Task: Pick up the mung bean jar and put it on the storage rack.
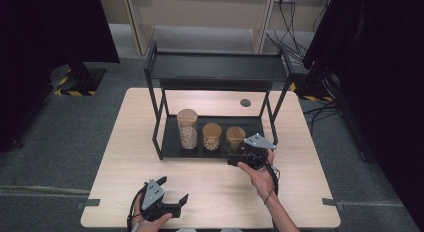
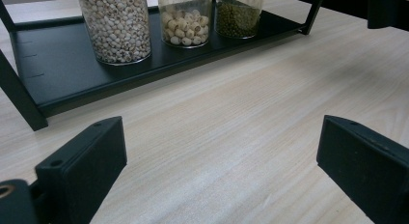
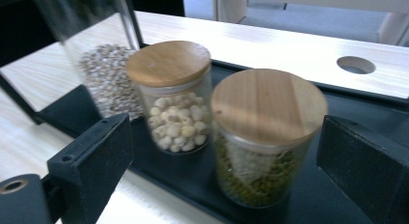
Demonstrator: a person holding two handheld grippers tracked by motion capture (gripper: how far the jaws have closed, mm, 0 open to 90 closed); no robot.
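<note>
Three wooden-lidded glass jars stand in a row on the lower shelf of a black two-tier rack: a tall jar of pale beans, a medium jar of round white seeds and a short jar of green beans. My right gripper is open just in front of the short jar, its jaws standing wide on either side of it without touching. The medium jar and tall jar lie beyond. My left gripper is open and holds nothing over bare wood near the front edge.
The rack's upper shelf overhangs the jars, and its thin black legs frame the lower shelf. A round cable hole sits in the tabletop behind the rack. Bare wooden table spreads between the two grippers.
</note>
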